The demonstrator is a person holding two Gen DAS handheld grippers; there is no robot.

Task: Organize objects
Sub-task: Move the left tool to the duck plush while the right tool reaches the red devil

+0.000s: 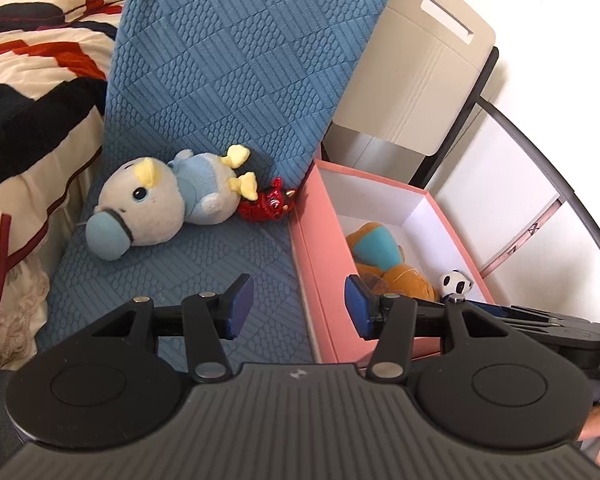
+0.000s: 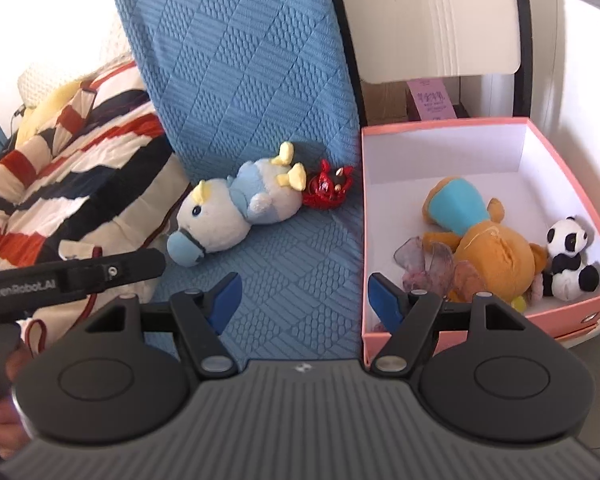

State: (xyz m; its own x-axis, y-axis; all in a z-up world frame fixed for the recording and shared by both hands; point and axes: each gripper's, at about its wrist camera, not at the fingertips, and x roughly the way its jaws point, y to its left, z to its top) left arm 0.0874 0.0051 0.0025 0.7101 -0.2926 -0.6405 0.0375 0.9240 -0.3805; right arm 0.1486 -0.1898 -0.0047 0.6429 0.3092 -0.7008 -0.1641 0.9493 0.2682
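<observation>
My left claw's finger covering part of the orange plush (image 1: 384, 256), panda (image 1: 456, 282) half hidden behind it, pink label (image 2: 432, 102) print too small to read, striped quilt (image 1: 32, 80) cut off by the edge

A pale-blue-and-grey plush horse (image 2: 230, 210) and red toy (image 2: 327, 188) lie on blue quilted cushion (image 2: 292, 264); pink box (image 2: 488, 320).

Three plush toys (image 2: 236, 212) (two boxed), one red figurine (image 2: 327, 188), one pink box (image 2: 440, 130).

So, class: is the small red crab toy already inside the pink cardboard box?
No, the small red crab toy lies on the blue quilted cushion, outside the pink cardboard box.
</observation>
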